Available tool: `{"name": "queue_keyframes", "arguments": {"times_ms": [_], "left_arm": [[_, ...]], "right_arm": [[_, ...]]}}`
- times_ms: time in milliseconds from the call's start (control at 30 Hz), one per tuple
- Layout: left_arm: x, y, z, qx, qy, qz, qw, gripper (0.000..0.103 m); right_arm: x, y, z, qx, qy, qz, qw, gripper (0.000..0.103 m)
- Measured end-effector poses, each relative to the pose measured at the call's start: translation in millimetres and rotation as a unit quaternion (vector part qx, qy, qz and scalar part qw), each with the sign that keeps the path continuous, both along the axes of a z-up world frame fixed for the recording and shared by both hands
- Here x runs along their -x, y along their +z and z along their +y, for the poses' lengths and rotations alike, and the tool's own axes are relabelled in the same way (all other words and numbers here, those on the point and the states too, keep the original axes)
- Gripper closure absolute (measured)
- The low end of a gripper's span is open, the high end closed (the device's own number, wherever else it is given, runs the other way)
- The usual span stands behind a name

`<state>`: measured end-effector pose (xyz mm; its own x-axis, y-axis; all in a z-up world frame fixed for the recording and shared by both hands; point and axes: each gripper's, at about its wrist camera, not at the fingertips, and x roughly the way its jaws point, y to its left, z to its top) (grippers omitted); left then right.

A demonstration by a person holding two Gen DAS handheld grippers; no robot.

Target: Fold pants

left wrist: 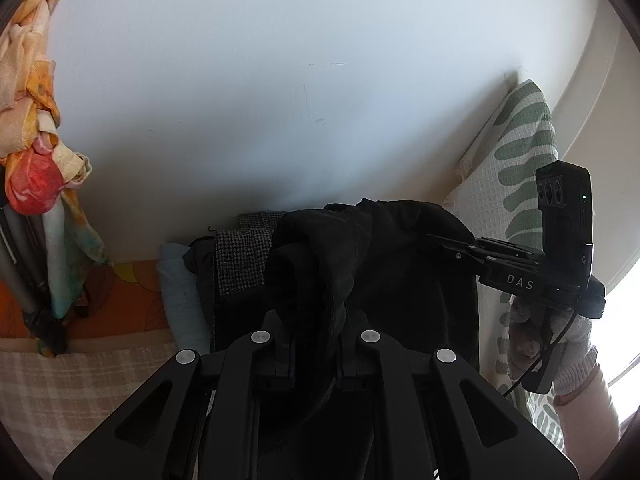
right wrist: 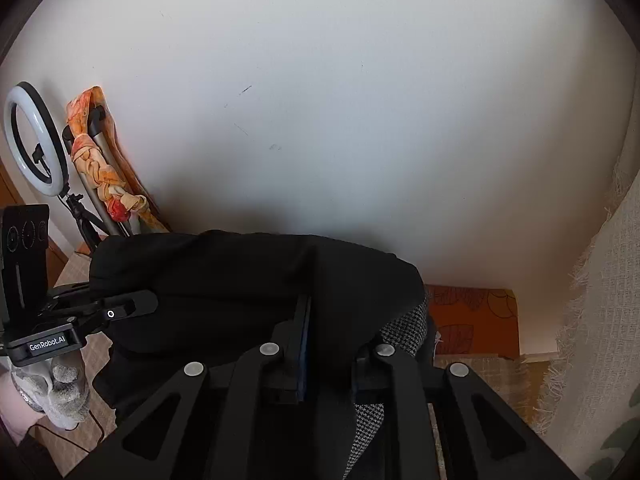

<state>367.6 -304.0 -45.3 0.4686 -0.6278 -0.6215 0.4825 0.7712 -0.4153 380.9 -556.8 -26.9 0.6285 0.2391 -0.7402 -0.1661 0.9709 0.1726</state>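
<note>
Black pants (left wrist: 384, 264) against wall (left wrist: 280, 80)

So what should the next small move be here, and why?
Probably draw the right gripper back: its jaws stand apart with no cloth pinched, while the left gripper is clamped on the black pants, bunched over the houndstooth garment.

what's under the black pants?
Under the black pants: a houndstooth garment pokes out at the right edge, with pale blue fabric beside that stack. The pants cover the rest, so the pile's extent and base are hidden.
</note>
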Motion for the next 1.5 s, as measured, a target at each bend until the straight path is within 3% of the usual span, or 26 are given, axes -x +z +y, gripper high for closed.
{"name": "queue_keyframes", "arguments": {"times_ms": [100, 200, 300, 467, 567, 600, 633, 733, 867, 1000, 1133, 1200, 1367, 1500], "left_arm": [[-8, -6, 6, -0.007, 0.016, 0.010, 0.9998, 0.092], [-12, -9, 14, 0.001, 0.011, 0.023, 0.9997, 0.090], [-15, -11, 14, -0.012, 0.008, 0.026, 0.9995, 0.089], [-10, -5, 14, -0.060, 0.023, -0.001, 0.9979, 0.080], [-9, -2, 13, -0.085, 0.029, -0.018, 0.9958, 0.080], [-9, -1, 11, -0.095, 0.029, -0.023, 0.9948, 0.080], [-9, -1, 9, -0.106, 0.030, -0.031, 0.9934, 0.080], [-8, -1, 6, -0.127, 0.038, -0.047, 0.9901, 0.076], [-10, 2, 11, -0.134, 0.044, -0.047, 0.9889, 0.062], [-7, 8, 20, -0.138, 0.046, -0.053, 0.9880, 0.062], [8, 21, 30, -0.135, 0.042, -0.061, 0.9881, 0.062], [20, 28, 35, -0.132, 0.038, -0.064, 0.9884, 0.062], [52, 44, 52, -0.114, 0.031, -0.059, 0.9912, 0.062], [83, 55, 65, -0.113, 0.026, -0.065, 0.9911, 0.062]], "right_arm": [[24, -6, -8, -0.001, -0.028, -0.008, 1.000, 0.065], [65, -12, -31, -0.064, -0.056, -0.003, 0.996, 0.062], [104, -25, -35, -0.096, -0.054, 0.016, 0.994, 0.059], [137, -55, -28, -0.111, -0.047, 0.067, 0.990, 0.059], [140, -67, -26, -0.116, -0.045, 0.077, 0.989, 0.060], [140, -67, -27, -0.130, -0.042, 0.073, 0.988, 0.069], [139, -66, -27, -0.150, -0.035, 0.071, 0.985, 0.085], [139, -57, -23, -0.145, -0.035, 0.056, 0.987, 0.100], [138, -42, -24, -0.086, -0.062, 0.034, 0.994, 0.102], [135, -44, -35, -0.079, -0.078, 0.048, 0.993, 0.101], [147, -38, -26, -0.028, -0.088, 0.036, 0.995, 0.089], [155, -32, -25, -0.032, -0.097, 0.026, 0.994, 0.067], [174, -10, -13, -0.010, -0.115, 0.001, 0.993, 0.061], [195, 10, 4, 0.015, -0.133, -0.028, 0.991, 0.037]]}}
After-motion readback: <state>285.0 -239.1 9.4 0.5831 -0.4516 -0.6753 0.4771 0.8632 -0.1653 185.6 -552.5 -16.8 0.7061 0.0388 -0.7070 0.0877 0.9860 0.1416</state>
